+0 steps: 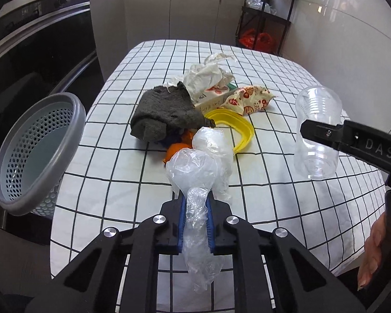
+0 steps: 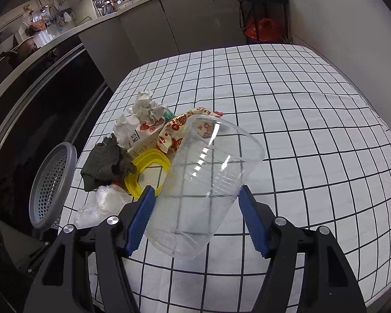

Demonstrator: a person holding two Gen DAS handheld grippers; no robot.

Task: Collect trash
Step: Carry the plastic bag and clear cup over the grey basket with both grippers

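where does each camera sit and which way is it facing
Left wrist: on the left gripper, angled down across the checked tablecloth; its jaws pinch a crumpled clear plastic bag; a hand shows at right.
Right wrist: on the right gripper, aimed down the table, clamping a clear plastic cup.
Shared: cup, bag, yellow plastic lid, grey perforated bin.

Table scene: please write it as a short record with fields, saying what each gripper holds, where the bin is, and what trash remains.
left gripper: shut on clear plastic bag
right gripper: shut on clear plastic cup, held above the table
bin: grey perforated basket, off the checked tablecloth's left edge, tilted
remaining trash: grey cloth, crumpled paper, carton, snack wrapper, yellow lid
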